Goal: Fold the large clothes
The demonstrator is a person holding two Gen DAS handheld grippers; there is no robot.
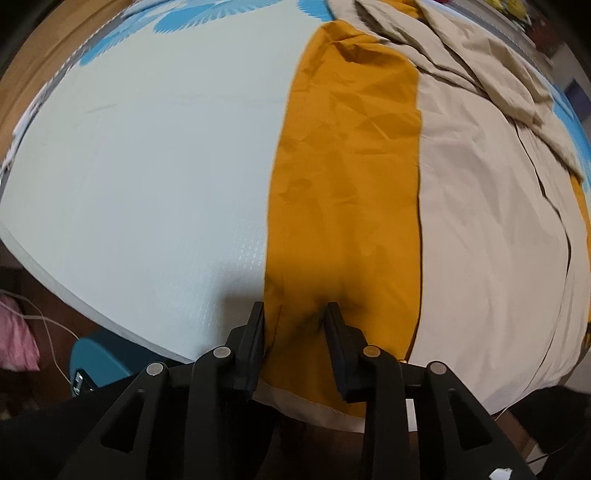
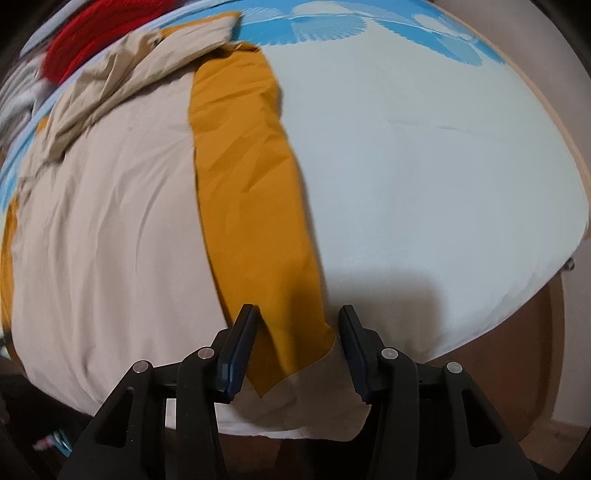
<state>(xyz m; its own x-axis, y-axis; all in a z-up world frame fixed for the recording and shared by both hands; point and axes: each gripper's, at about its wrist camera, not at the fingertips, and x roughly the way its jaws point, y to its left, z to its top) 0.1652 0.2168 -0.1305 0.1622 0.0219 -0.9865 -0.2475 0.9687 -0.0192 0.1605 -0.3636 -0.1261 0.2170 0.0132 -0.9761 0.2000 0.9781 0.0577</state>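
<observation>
A large beige garment [image 1: 487, 229] with a mustard-orange band [image 1: 343, 192] lies spread flat on a pale mat [image 1: 147, 177]. Its crumpled sleeve and collar end [image 1: 491, 74] is bunched at the far side. My left gripper [image 1: 294, 308] points down over the near end of the band. Its jaws stand apart with slightly puckered orange cloth lying between them, not pinched. In the right wrist view the beige body [image 2: 103, 221] and the orange band [image 2: 251, 192] run toward my right gripper [image 2: 297, 310]. It is open, and the band's near corner lies loose between its fingers.
The mat's far edge carries a blue print [image 2: 332, 26]. A red cloth [image 2: 74, 40] lies beyond the garment. Off the mat's near left edge are a pink thing [image 1: 18, 339], a white cable [image 1: 48, 325] and a teal object [image 1: 99, 354]. Brown floor [image 2: 532, 354] shows past the right edge.
</observation>
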